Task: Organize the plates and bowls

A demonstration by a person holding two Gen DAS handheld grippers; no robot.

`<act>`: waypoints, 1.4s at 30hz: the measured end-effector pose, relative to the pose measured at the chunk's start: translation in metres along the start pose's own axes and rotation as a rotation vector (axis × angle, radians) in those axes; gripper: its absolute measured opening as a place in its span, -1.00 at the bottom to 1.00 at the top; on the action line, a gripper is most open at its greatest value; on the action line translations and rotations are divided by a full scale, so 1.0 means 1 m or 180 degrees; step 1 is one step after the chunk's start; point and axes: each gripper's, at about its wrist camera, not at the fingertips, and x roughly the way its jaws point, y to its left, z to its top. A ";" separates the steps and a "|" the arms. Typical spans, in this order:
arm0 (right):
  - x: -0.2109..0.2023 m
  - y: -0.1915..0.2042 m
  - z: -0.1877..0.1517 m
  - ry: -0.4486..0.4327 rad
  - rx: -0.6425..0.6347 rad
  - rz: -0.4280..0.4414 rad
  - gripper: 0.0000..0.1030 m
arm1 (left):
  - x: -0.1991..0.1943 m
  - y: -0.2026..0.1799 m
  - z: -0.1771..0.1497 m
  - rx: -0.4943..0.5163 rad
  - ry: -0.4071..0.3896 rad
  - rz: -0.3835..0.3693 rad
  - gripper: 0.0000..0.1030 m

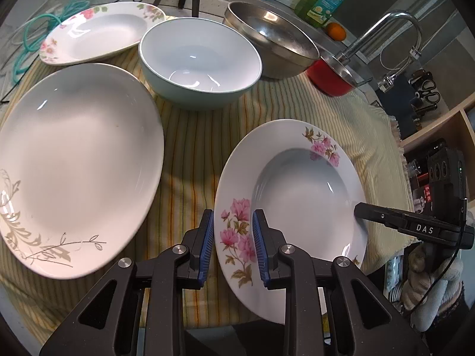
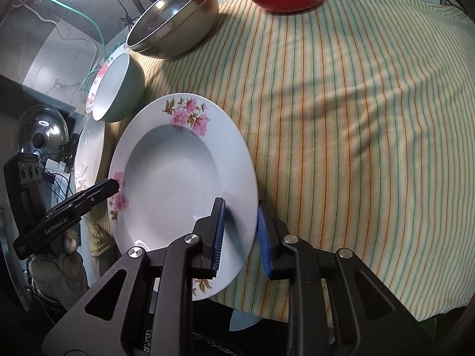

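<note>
Left hand-held gripper clamped on near rim of pink-flowered deep plate, pads either side of rim. Right hand-held gripper straddling opposite rim, blue pads slightly off it, not clamped. Plate on striped cloth over bench. Beyond plate: green bowl, steel bowl, red pot. Left of plate: large white plate.

Both wrist views close, angled steeply downward, sharing the flowered plate
</note>
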 end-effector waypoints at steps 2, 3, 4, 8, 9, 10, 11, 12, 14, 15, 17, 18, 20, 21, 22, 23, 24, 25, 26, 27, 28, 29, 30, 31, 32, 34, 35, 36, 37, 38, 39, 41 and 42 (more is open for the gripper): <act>-0.001 0.002 0.001 -0.0015 -0.0028 -0.0052 -0.53 | -0.002 0.000 0.000 -0.0005 -0.0021 0.0003 -0.54; -0.001 0.004 0.001 -0.0031 -0.0054 -0.0093 -0.44 | -0.003 0.000 0.000 -0.0005 -0.0037 0.0019 -0.54; -0.003 0.006 0.002 -0.0066 -0.0079 -0.0138 -0.31 | -0.005 0.001 -0.001 -0.0006 -0.0045 0.0026 -0.54; -0.017 0.011 0.005 -0.0247 -0.0148 -0.0217 0.05 | -0.014 0.003 -0.002 -0.0007 -0.0102 0.0054 -0.52; -0.022 0.013 0.006 -0.0300 -0.0181 -0.0238 0.09 | -0.017 0.003 -0.002 -0.0017 -0.0126 0.0057 -0.52; -0.028 0.018 0.008 -0.0368 -0.0227 -0.0249 0.11 | -0.022 0.004 -0.002 -0.0026 -0.0151 0.0049 -0.52; -0.032 0.021 0.009 -0.0403 -0.0256 -0.0247 0.12 | -0.025 0.005 -0.002 -0.0031 -0.0173 0.0050 -0.52; -0.037 0.026 0.011 -0.0442 -0.0296 -0.0247 0.15 | -0.031 0.006 -0.002 -0.0039 -0.0205 0.0052 -0.52; -0.045 0.039 0.016 -0.0510 -0.0416 -0.0223 0.25 | -0.042 0.011 0.001 -0.0072 -0.0276 0.0044 -0.47; -0.048 0.049 0.019 -0.0538 -0.0487 -0.0196 0.31 | -0.048 0.014 0.003 -0.0101 -0.0328 0.0044 -0.37; -0.052 0.069 0.024 -0.0596 -0.0604 -0.0119 0.42 | -0.060 0.023 0.006 -0.0147 -0.0424 0.0043 -0.30; -0.053 0.077 0.026 -0.0611 -0.0659 -0.0094 0.47 | -0.066 0.029 0.009 -0.0173 -0.0465 0.0044 -0.30; -0.054 0.102 0.031 -0.0664 -0.0798 -0.0028 0.48 | -0.078 0.041 0.015 -0.0213 -0.0552 0.0054 -0.29; -0.055 0.112 0.033 -0.0691 -0.0842 0.0010 0.48 | -0.084 0.050 0.019 -0.0235 -0.0591 0.0058 -0.27; -0.054 0.125 0.037 -0.0715 -0.0889 0.0051 0.48 | -0.088 0.058 0.022 -0.0253 -0.0612 0.0064 -0.27; -0.052 0.138 0.041 -0.0734 -0.0926 0.0099 0.48 | -0.092 0.068 0.026 -0.0283 -0.0636 0.0080 -0.27; -0.051 0.151 0.045 -0.0747 -0.0949 0.0164 0.48 | -0.095 0.076 0.029 -0.0308 -0.0659 0.0095 -0.27; -0.050 0.161 0.049 -0.0736 -0.0948 0.0205 0.48 | -0.099 0.086 0.034 -0.0342 -0.0687 0.0103 -0.27; -0.046 0.172 0.055 -0.0716 -0.0933 0.0252 0.48 | -0.103 0.094 0.037 -0.0379 -0.0715 0.0102 -0.27; -0.042 0.182 0.062 -0.0690 -0.0903 0.0298 0.48 | -0.107 0.104 0.042 -0.0411 -0.0746 0.0107 -0.27; -0.039 0.189 0.067 -0.0667 -0.0880 0.0311 0.48 | -0.110 0.113 0.046 -0.0439 -0.0777 0.0125 -0.27; -0.034 0.199 0.075 -0.0644 -0.0863 0.0311 0.48 | -0.114 0.122 0.050 -0.0468 -0.0800 0.0135 -0.27; -0.030 0.209 0.083 -0.0643 -0.0861 0.0300 0.48 | -0.115 0.129 0.054 -0.0503 -0.0812 0.0131 -0.27; -0.026 0.216 0.085 -0.0654 -0.0863 0.0288 0.48 | -0.117 0.137 0.058 -0.0541 -0.0822 0.0112 -0.27; -0.022 0.223 0.090 -0.0665 -0.0863 0.0275 0.48 | -0.118 0.144 0.062 -0.0566 -0.0829 0.0101 -0.27; -0.013 0.236 0.102 -0.0664 -0.0865 0.0323 0.48 | -0.115 0.155 0.074 -0.0600 -0.0828 0.0103 -0.27; -0.006 0.242 0.111 -0.0649 -0.0834 0.0321 0.48 | -0.113 0.162 0.079 -0.0622 -0.0828 0.0101 -0.27; -0.001 0.244 0.118 -0.0634 -0.0798 0.0311 0.46 | -0.110 0.168 0.087 -0.0649 -0.0817 0.0078 -0.27; 0.006 0.247 0.128 -0.0607 -0.0734 0.0315 0.42 | -0.109 0.175 0.091 -0.0665 -0.0804 0.0072 -0.27; 0.014 0.249 0.139 -0.0564 -0.0675 0.0347 0.40 | -0.107 0.181 0.095 -0.0681 -0.0790 0.0063 -0.27; 0.022 0.249 0.149 -0.0524 -0.0603 0.0351 0.31 | -0.102 0.186 0.102 -0.0706 -0.0769 0.0039 -0.27; 0.035 0.249 0.165 -0.0446 -0.0469 0.0389 0.17 | -0.093 0.194 0.112 -0.0725 -0.0725 0.0006 -0.27; 0.042 0.249 0.174 -0.0403 -0.0419 0.0385 0.14 | -0.088 0.198 0.117 -0.0751 -0.0701 -0.0001 -0.28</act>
